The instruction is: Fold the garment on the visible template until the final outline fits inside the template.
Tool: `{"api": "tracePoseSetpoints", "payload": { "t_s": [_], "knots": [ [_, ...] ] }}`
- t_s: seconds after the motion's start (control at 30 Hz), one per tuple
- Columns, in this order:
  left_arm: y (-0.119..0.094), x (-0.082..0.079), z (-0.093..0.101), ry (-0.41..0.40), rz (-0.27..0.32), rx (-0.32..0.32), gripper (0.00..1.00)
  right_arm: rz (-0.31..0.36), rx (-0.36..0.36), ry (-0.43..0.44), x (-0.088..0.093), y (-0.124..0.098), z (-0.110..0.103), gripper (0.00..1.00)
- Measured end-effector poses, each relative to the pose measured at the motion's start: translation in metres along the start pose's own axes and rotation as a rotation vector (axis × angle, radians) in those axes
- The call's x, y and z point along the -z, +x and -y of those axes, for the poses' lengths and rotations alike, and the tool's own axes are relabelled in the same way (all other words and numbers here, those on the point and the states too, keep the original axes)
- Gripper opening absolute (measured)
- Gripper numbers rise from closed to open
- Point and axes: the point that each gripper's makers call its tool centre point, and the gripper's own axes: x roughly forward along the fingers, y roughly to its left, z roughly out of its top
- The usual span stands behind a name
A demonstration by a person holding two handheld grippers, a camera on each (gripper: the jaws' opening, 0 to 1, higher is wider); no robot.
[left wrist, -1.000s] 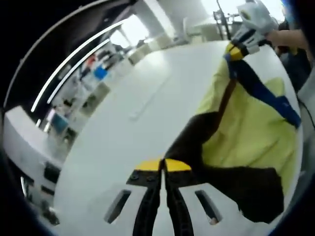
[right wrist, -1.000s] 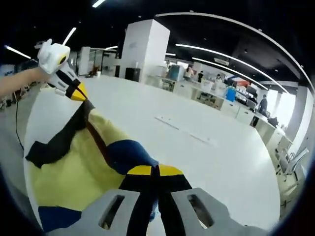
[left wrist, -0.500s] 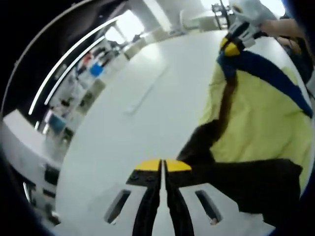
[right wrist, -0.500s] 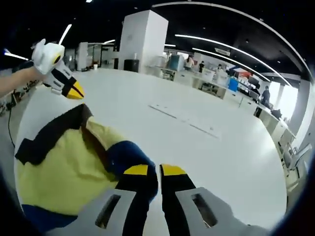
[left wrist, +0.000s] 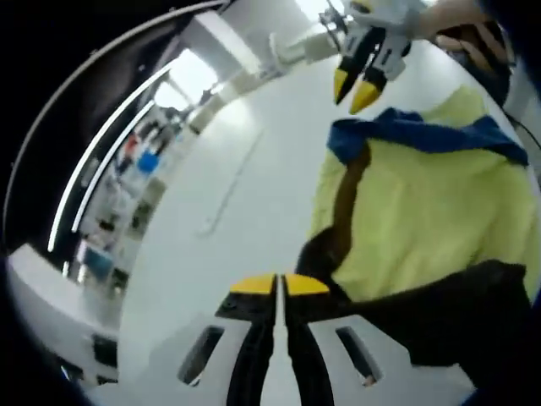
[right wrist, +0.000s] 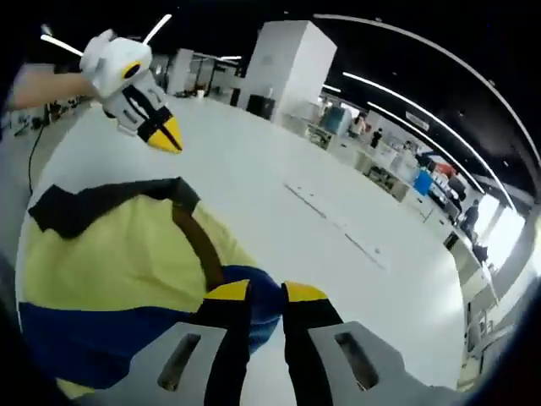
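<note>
My left gripper (left wrist: pixel 275 286), jaws together, sits at the dark hem of the yellow, blue-banded cloth garment (left wrist: pixel 423 211) lying on the white table (left wrist: pixel 237 194), while my right gripper (right wrist: pixel 255 296) hovers parted beside the blue collar end, nearer it.

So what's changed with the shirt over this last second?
Both grippers let go of it. The right gripper opened and lifted off the blue edge; the left gripper released the dark edge and hangs above it, jaws closed. The shirt dropped flat on the white table, where it had been stretched between them.
</note>
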Motion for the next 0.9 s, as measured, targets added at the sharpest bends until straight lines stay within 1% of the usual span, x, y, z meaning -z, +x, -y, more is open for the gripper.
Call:
{"api": "tracePoseSetpoints", "payload": {
  "t_s": [0.03,0.07,0.1,0.13,0.17,0.23,0.27,0.3,0.33,0.37,0.4,0.43,0.47,0.5,0.53,0.57,0.6,0.63,0.67,0.7,0.77,0.8,0.83,0.87,0.9],
  "knots": [
    [0.004,0.001,0.005,-0.004,-0.002,0.009,0.02,-0.007,-0.036,-0.040,0.001,0.002,-0.010,0.16],
    [0.007,0.002,0.011,0.016,0.000,0.024,0.04,-0.020,-0.047,-0.059,0.003,0.003,-0.015,0.17],
    [0.011,0.003,0.017,0.103,0.001,0.046,0.07,-0.032,-0.060,-0.122,0.005,0.005,-0.019,0.16],
    [0.013,0.005,0.019,0.159,-0.007,0.043,0.08,-0.046,-0.066,-0.193,0.008,0.007,-0.020,0.16],
    [0.016,0.010,0.022,0.214,-0.025,0.054,0.09,-0.073,-0.069,-0.268,0.013,0.009,-0.022,0.16],
    [0.020,0.009,0.026,0.274,0.004,0.064,0.10,-0.069,-0.087,-0.366,0.014,0.013,-0.027,0.16],
    [0.021,0.009,0.029,0.302,0.016,0.079,0.11,-0.072,-0.094,-0.395,0.015,0.015,-0.029,0.16],
    [0.023,0.010,0.028,0.330,0.021,0.079,0.12,-0.076,-0.100,-0.419,0.016,0.016,-0.030,0.16],
    [0.025,0.012,0.026,0.383,0.019,0.067,0.13,-0.084,-0.103,-0.472,0.018,0.018,-0.029,0.17],
    [0.027,0.013,0.026,0.445,0.026,0.073,0.13,-0.093,-0.100,-0.521,0.020,0.020,-0.028,0.17],
    [0.029,0.016,0.027,0.507,0.017,0.082,0.13,-0.107,-0.090,-0.570,0.022,0.021,-0.026,0.17],
    [0.029,0.018,0.028,0.516,0.013,0.090,0.13,-0.107,-0.091,-0.582,0.022,0.022,-0.027,0.16],
    [0.030,0.017,0.029,0.526,0.026,0.093,0.14,-0.095,-0.095,-0.581,0.021,0.023,-0.029,0.16],
    [0.030,0.016,0.032,0.551,0.039,0.102,0.14,-0.090,-0.091,-0.590,0.020,0.023,-0.028,0.15],
    [0.031,0.018,0.030,0.602,0.035,0.089,0.14,-0.087,-0.089,-0.599,0.019,0.023,-0.028,0.14],
    [0.032,0.020,0.030,0.625,0.025,0.085,0.13,-0.084,-0.094,-0.639,0.018,0.025,-0.029,0.14],
    [0.034,0.018,0.031,0.665,0.042,0.082,0.13,-0.092,-0.094,-0.681,0.020,0.026,-0.028,0.14],
    [0.036,0.018,0.031,0.667,0.049,0.073,0.13,-0.104,-0.094,-0.723,0.022,0.028,-0.027,0.13],
    [0.037,0.019,0.032,0.664,0.049,0.075,0.12,-0.111,-0.092,-0.745,0.024,0.029,-0.027,0.12],
    [0.038,0.016,0.032,0.684,0.060,0.070,0.12,-0.099,-0.092,-0.746,0.024,0.031,-0.027,0.11],
    [0.040,0.014,0.032,0.694,0.071,0.062,0.10,-0.092,-0.092,-0.740,0.022,0.033,-0.026,0.10],
    [0.041,0.015,0.033,0.701,0.070,0.063,0.06,-0.091,-0.089,-0.749,0.022,0.034,-0.025,0.09],
    [0.042,0.016,0.032,0.711,0.067,0.064,0.02,-0.109,-0.091,-0.813,0.025,0.036,-0.023,0.07],
    [0.043,0.017,0.032,0.719,0.063,0.066,0.00,-0.121,-0.094,-0.846,0.026,0.036,-0.022,0.04],
    [0.043,0.017,0.030,0.759,0.051,0.056,0.00,-0.119,-0.095,-0.901,0.027,0.037,-0.023,0.02]
  ]
}}
